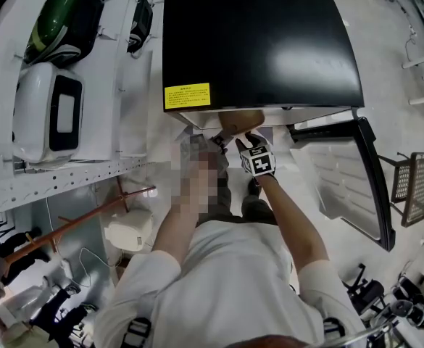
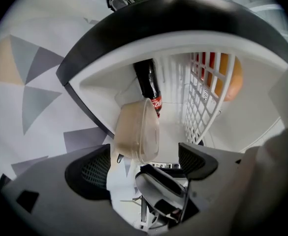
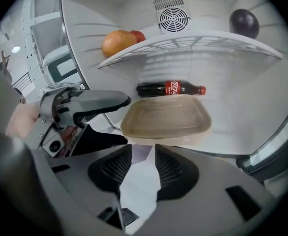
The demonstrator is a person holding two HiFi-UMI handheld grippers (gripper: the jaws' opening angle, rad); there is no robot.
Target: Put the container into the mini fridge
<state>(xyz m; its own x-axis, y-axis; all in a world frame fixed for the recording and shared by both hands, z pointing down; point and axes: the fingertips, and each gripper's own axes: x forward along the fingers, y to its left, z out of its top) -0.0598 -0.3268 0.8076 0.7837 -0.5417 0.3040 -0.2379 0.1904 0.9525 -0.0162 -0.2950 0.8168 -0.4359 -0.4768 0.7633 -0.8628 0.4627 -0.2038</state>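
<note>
Left gripper [image 2: 144,152] jaws apart, container [image 2: 136,131] partly hiding bottle [image 2: 147,81]

The left gripper [image 2: 144,150] is holding its jaws wide apart, the translucent container [image 2: 136,129] showing edge-on just ahead at the mini fridge [image 2: 183,33] mouth, a cola bottle [image 2: 149,85] lying behind it beside a wire shelf [image 2: 201,102]

One mini fridge [image 1: 262,42] with one wire shelf [image 3: 198,41], one container [image 3: 166,119] and one cola bottle [image 3: 171,89]. Three fruits: one orange fruit [image 3: 117,43] at 10 o'clock, one red fruit [image 3: 140,35] beside it, one dark fruit [image 3: 243,22] at 2 o'clock.
</note>
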